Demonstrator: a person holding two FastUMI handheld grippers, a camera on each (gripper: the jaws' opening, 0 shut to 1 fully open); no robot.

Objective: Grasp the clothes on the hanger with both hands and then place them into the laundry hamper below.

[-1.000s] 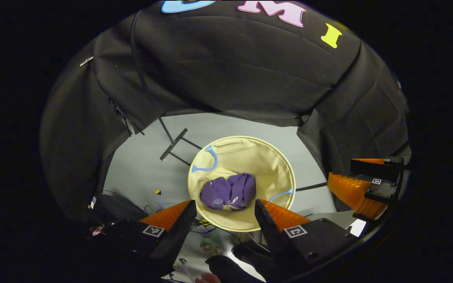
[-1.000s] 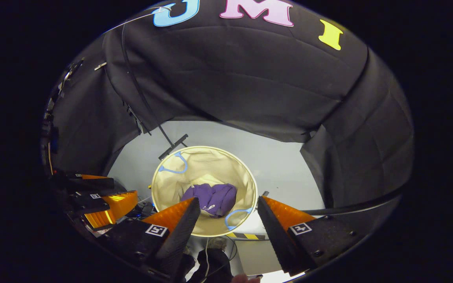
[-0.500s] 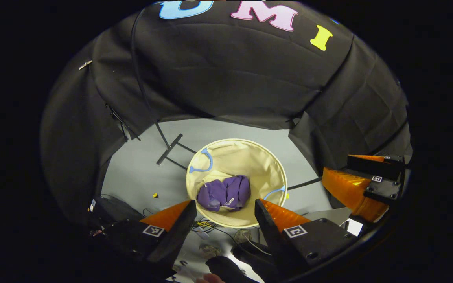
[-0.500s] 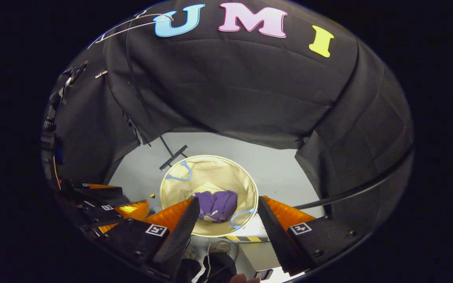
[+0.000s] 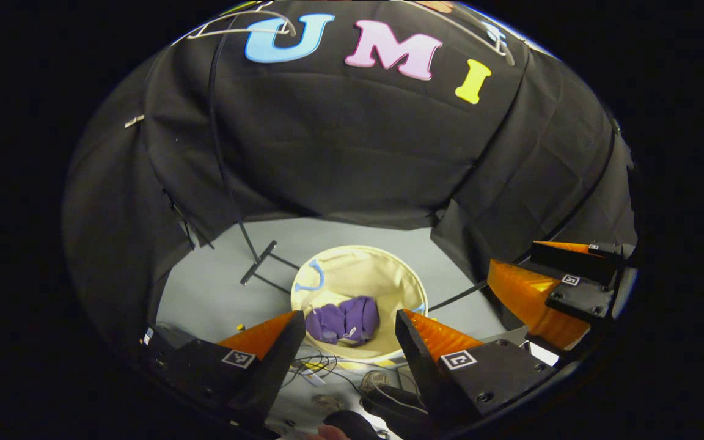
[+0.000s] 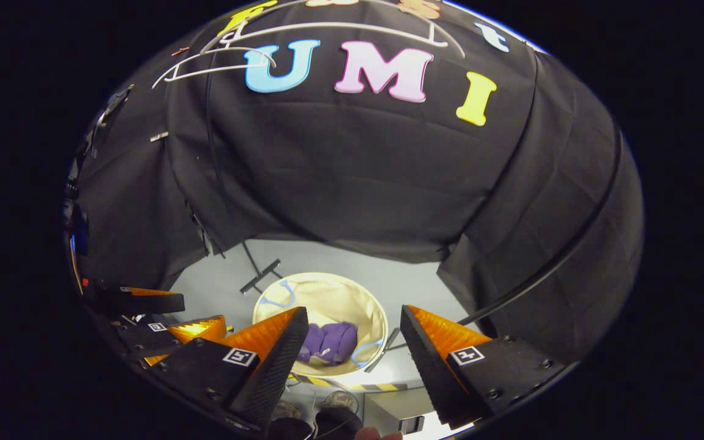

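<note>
Purple clothes (image 5: 343, 319) bunched inside laundry hamper (image 5: 388, 278); left gripper (image 5: 347, 318) and right gripper (image 6: 352, 315) above hamper, both released, empty

The hamper (image 5: 359, 287) stands on the floor (image 5: 217, 293), below and ahead of both grippers. The clothes (image 5: 342, 319) lie inside the hamper, on its near side. A stand foot (image 5: 258, 262) rests on the floor left of and behind the hamper. Hangers (image 6: 327, 27) hang high above, against the booth wall. In the left gripper view, the left gripper (image 5: 346, 330) frames the clothes and the right gripper (image 5: 563, 287) sits to its right. In the right gripper view, the left gripper (image 6: 156, 315) sits left of the right gripper (image 6: 352, 330). Cables (image 5: 321, 363) lie on the floor before the hamper.
</note>
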